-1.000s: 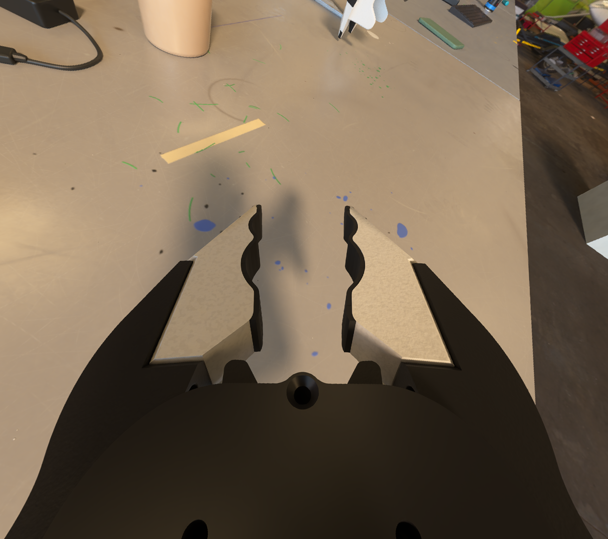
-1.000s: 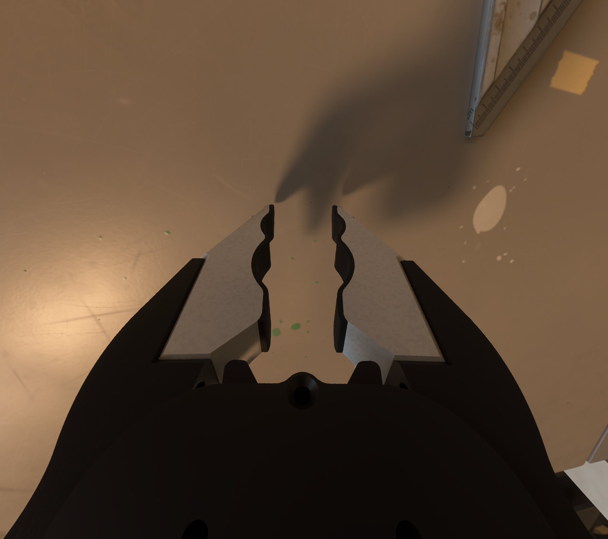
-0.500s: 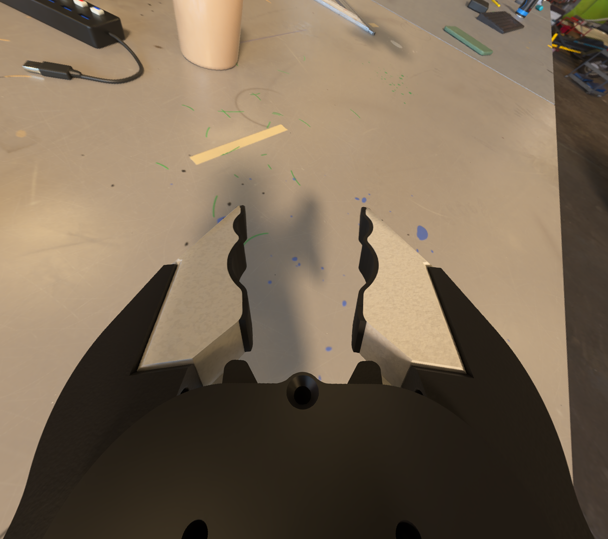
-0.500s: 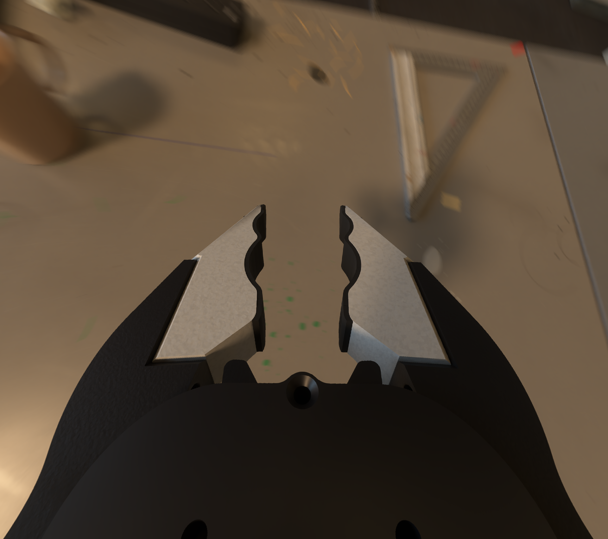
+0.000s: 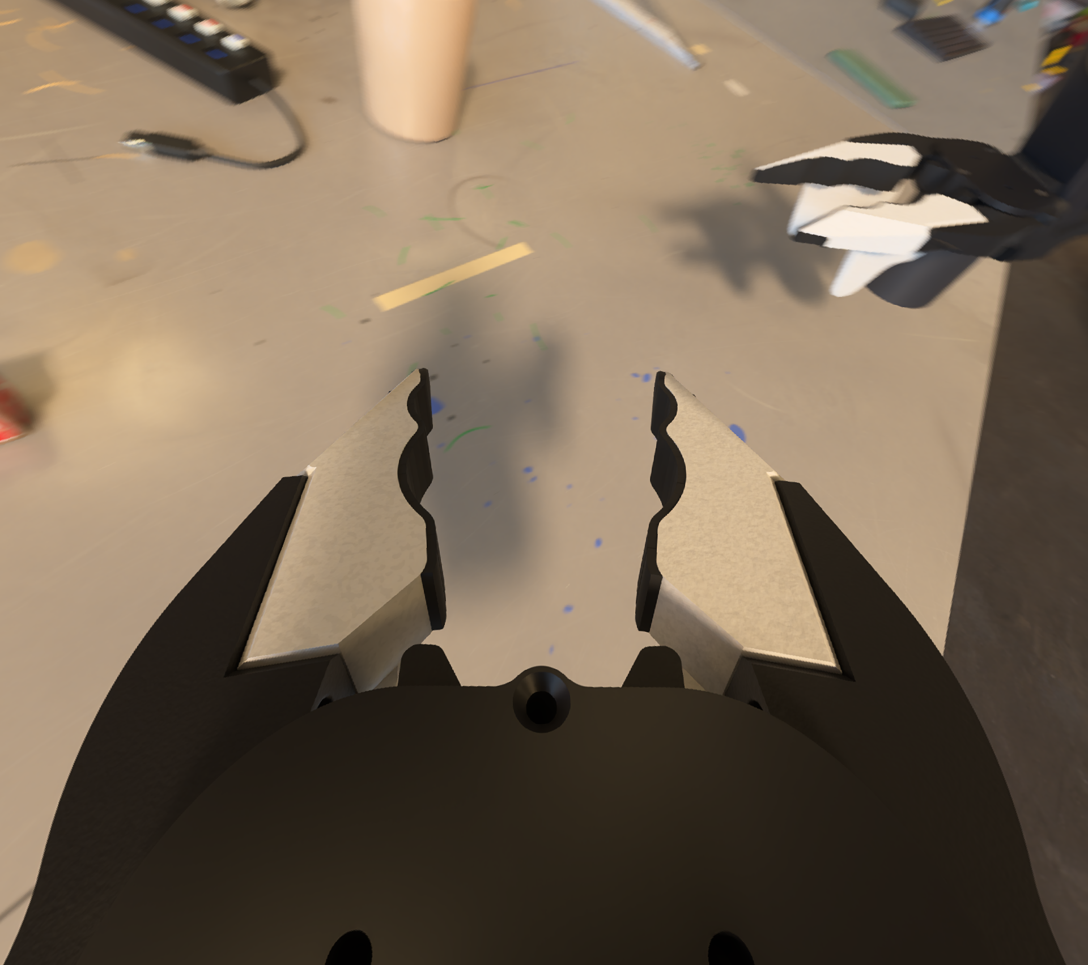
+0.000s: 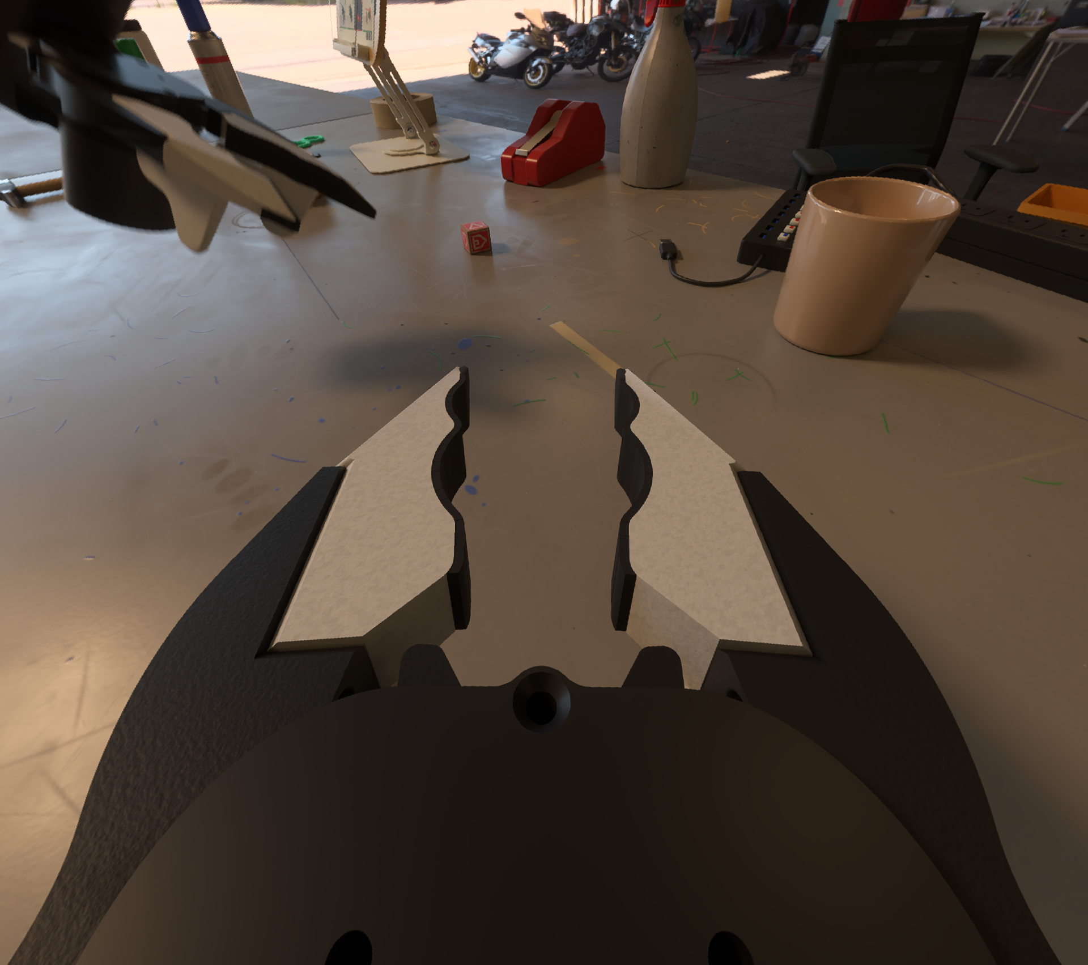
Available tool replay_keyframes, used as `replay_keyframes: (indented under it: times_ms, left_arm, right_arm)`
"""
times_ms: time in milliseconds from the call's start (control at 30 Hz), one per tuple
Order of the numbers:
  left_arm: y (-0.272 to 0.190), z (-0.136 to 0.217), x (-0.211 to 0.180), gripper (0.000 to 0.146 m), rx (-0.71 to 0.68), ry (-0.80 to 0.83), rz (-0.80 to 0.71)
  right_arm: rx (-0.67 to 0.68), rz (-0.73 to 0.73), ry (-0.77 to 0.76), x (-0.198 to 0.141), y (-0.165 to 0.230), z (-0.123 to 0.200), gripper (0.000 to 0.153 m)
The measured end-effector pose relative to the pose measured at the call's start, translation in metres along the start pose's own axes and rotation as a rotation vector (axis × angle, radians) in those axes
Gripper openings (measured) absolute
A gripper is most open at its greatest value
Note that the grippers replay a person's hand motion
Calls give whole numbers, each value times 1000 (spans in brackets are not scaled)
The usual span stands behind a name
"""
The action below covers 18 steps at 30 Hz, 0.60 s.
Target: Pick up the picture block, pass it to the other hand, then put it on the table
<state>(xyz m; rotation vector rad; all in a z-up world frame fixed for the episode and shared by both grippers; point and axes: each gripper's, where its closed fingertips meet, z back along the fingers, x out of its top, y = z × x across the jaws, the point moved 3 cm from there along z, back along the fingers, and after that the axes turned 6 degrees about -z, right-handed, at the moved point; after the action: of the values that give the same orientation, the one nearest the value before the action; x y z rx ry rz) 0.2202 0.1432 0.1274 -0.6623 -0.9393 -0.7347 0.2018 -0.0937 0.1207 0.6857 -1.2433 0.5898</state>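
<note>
Risk: picture block (image 6: pixel 476 237) sits far across the counter (image 6: pixel 176 466); both empty, released claws, left (image 5: pixel 538 377) and right (image 6: pixel 541 377), may misjudge reach.

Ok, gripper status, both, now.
Left gripper: open, holding nothing.
Right gripper: open, holding nothing.

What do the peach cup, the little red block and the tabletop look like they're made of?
Cup: probably glazed ceramic or glossy plastic, going by its smooth wall and soft highlights. Block: likely painted wood, matte red with a pale picture on its face, though too small to be sure. Tabletop: a dull grey-brown sheet, scuffed, with pen marks and paint flecks.
</note>
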Motion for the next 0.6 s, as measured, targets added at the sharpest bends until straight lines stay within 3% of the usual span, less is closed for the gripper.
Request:
replay_keyframes:
  times_ms: [233, 300, 433, 600]
  left_arm:
    - [118, 47, 10, 71, 377, 436, 205]
    - [152, 40, 6, 68, 451, 517, 238]
    - [191, 12, -5, 63, 473, 618, 323]
    - [211, -14, -22, 58, 501, 731, 339]
  right_arm:
    - [26, -35, -2, -2, 4, 1, 49]
    - [50, -35, 4, -4, 7, -1, 49]
    - [69, -38, 11, -4, 9, -3, 51]
    - [93, -76, 1, -4, 9, -2, 67]
